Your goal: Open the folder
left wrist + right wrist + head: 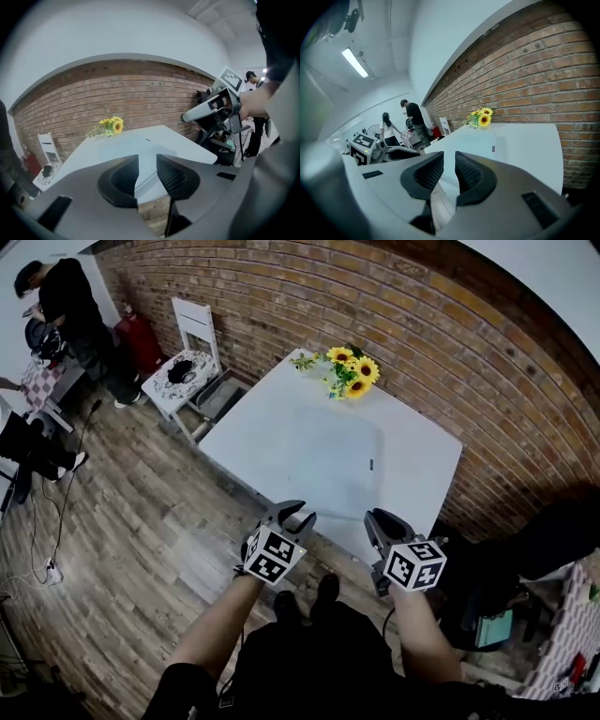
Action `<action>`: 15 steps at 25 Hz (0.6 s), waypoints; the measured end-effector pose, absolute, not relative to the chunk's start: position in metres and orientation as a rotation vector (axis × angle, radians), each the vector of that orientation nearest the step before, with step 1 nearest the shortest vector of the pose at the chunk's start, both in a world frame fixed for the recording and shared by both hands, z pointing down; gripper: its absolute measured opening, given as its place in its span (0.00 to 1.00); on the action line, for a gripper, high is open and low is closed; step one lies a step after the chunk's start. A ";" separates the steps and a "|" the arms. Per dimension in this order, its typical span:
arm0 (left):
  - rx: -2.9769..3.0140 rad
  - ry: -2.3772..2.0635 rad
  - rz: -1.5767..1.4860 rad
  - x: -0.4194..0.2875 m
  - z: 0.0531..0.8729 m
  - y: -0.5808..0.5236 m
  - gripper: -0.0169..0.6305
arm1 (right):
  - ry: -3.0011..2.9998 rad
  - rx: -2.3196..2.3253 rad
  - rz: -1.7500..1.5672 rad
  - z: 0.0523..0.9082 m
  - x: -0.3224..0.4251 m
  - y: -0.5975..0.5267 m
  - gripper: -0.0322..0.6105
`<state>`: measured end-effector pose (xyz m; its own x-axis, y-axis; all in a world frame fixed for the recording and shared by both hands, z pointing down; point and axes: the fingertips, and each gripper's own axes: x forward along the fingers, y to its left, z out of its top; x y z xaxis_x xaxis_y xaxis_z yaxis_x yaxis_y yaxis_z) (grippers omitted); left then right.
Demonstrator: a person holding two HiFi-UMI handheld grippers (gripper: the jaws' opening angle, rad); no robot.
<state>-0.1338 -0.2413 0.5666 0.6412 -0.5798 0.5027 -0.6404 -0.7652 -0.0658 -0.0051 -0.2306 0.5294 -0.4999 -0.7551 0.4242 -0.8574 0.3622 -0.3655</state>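
A clear, pale folder [333, 451] lies flat and closed in the middle of the white table [427, 451], with a small dark mark near its right edge. My left gripper [298, 515] hovers just off the table's near edge, its jaws apart with nothing between them. My right gripper [380, 521] hangs beside it to the right, also off the near edge, with a narrow empty gap between its jaws. In the left gripper view the folder [140, 145] lies beyond the gripper [146, 164]. In the right gripper view the folder [480, 140] lies ahead of the gripper [449, 171].
A bunch of sunflowers [352, 371] lies at the table's far corner by the brick wall. A white chair [192, 357] stands left of the table on the wooden floor. A person in black [66, 306] stands at the far left. Dark gear [487, 606] sits at the right.
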 end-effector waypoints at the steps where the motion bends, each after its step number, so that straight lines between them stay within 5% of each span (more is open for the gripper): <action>1: 2.752 -0.993 0.801 -0.130 0.570 -0.243 0.21 | -2.428 1.472 0.833 0.531 -0.003 -0.230 0.19; 15: 2.888 -0.644 1.291 -0.082 0.636 -0.262 0.29 | -2.369 1.556 0.917 0.553 0.025 -0.245 0.19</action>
<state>-0.0824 -0.2622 0.6361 0.6013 -0.3910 0.6968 -0.3219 -0.9167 -0.2367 0.0247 -0.2451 0.5532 -0.4449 -0.7755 0.4479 -0.8750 0.2699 -0.4019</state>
